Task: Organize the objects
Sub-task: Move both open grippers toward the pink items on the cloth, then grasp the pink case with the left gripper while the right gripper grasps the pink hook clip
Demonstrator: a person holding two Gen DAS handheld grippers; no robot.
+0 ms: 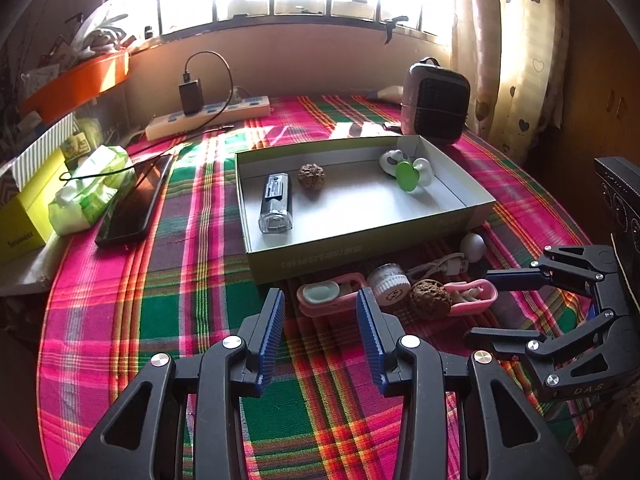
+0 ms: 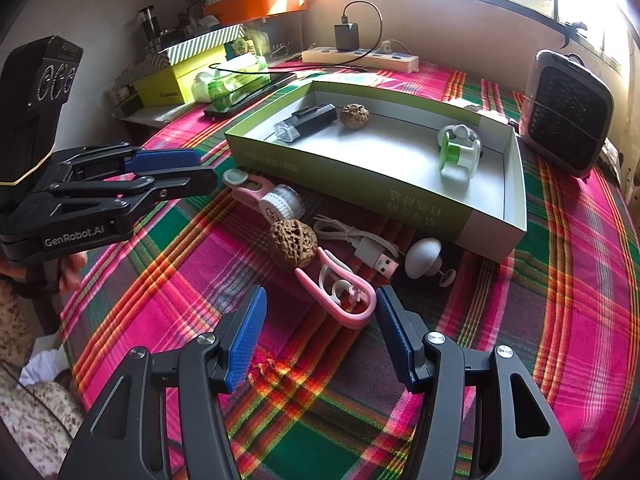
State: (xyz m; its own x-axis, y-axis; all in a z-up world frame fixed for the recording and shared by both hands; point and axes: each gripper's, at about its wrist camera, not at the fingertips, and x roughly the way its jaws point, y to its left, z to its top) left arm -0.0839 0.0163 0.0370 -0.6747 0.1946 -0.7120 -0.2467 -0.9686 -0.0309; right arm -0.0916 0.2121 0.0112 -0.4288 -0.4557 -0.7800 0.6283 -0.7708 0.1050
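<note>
From the left wrist camera, the left gripper (image 1: 320, 304) hangs over the plaid tablecloth (image 1: 168, 292) with its blue-padded jaws spread apart and nothing between them. Just ahead lies a shallow green box (image 1: 360, 258) with a pale interior, holding a clear-and-black cylindrical gadget (image 1: 275, 202), a wrinkled brown walnut (image 1: 311, 176) and a white-and-green roller (image 1: 408, 169). In front of the box sit a pink case (image 1: 332, 298), a white ribbed cap (image 1: 389, 284), a second walnut (image 1: 429, 298) and a pink clip (image 1: 476, 294). The right gripper (image 1: 484, 306) comes in from the right, its jaws apart and empty, lettering "DAS" on its body. A yellow carton at far left carries print too small to read. From the right wrist camera, the right gripper (image 2: 320, 304) is released, its jaws flanking the pink clip (image 2: 340, 294) without touching it. The walnut (image 2: 293, 243) lies just beyond, touching the clip, with a white USB cable (image 2: 360, 242) and a white knob (image 2: 423, 257) beside them. The left gripper (image 2: 192, 174) shows "GenRobot.AI" on its side. Chinese characters run along the box wall (image 2: 420, 204).
</note>
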